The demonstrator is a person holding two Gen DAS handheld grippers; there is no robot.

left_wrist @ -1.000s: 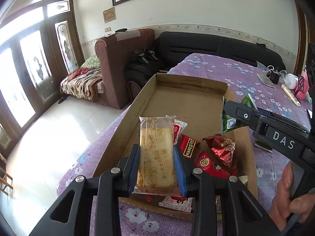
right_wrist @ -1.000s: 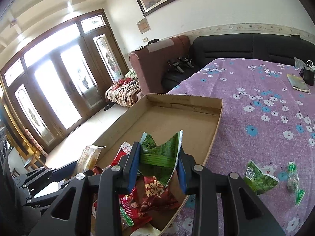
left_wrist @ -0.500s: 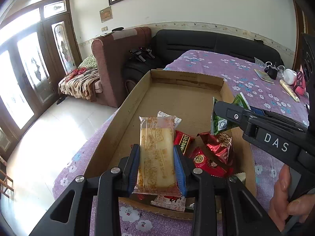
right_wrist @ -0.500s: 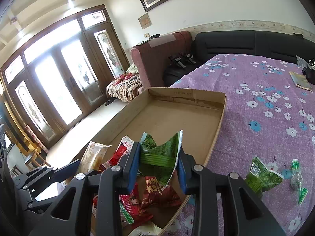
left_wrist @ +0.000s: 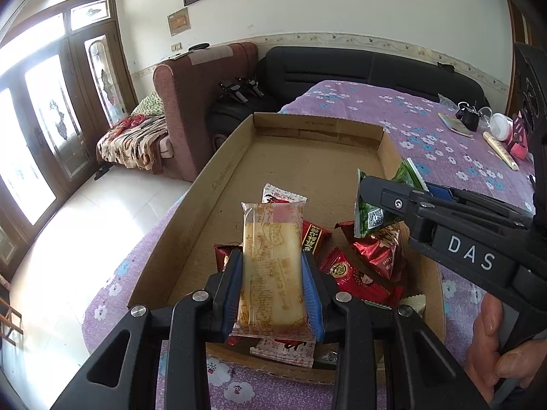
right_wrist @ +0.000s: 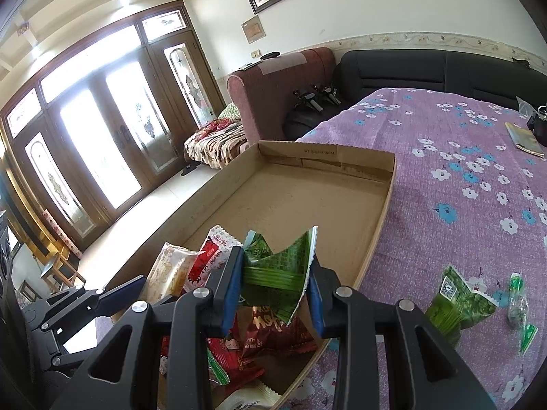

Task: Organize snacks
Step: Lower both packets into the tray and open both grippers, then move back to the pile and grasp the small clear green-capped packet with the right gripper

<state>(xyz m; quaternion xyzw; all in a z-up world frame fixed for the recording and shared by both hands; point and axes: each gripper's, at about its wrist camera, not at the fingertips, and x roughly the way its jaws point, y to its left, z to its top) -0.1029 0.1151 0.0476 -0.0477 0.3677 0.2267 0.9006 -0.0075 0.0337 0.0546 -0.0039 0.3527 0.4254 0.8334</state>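
Observation:
A shallow cardboard box (left_wrist: 222, 177) lies on the purple flowered tablecloth; it also shows in the right wrist view (right_wrist: 383, 205). My left gripper (left_wrist: 272, 292) is shut on a yellow cake packet (left_wrist: 270, 259) and holds it over the box's near end, above several red snack packets (left_wrist: 362, 273). My right gripper (right_wrist: 275, 287) is shut on a green snack packet (right_wrist: 277, 270) over the box's near right part; the green packet also shows in the left wrist view (left_wrist: 371, 213). The far half of the box is bare.
A green packet (right_wrist: 458, 304) and a small clear green wrapper (right_wrist: 518, 304) lie on the cloth right of the box. Keys, a booklet and small items (left_wrist: 478, 123) sit at the table's far right. A brown armchair (left_wrist: 201, 99) and black sofa stand beyond.
Both grippers have moved a little forward over the box with their packets still held. The right gripper now reaches further in over the red packets.

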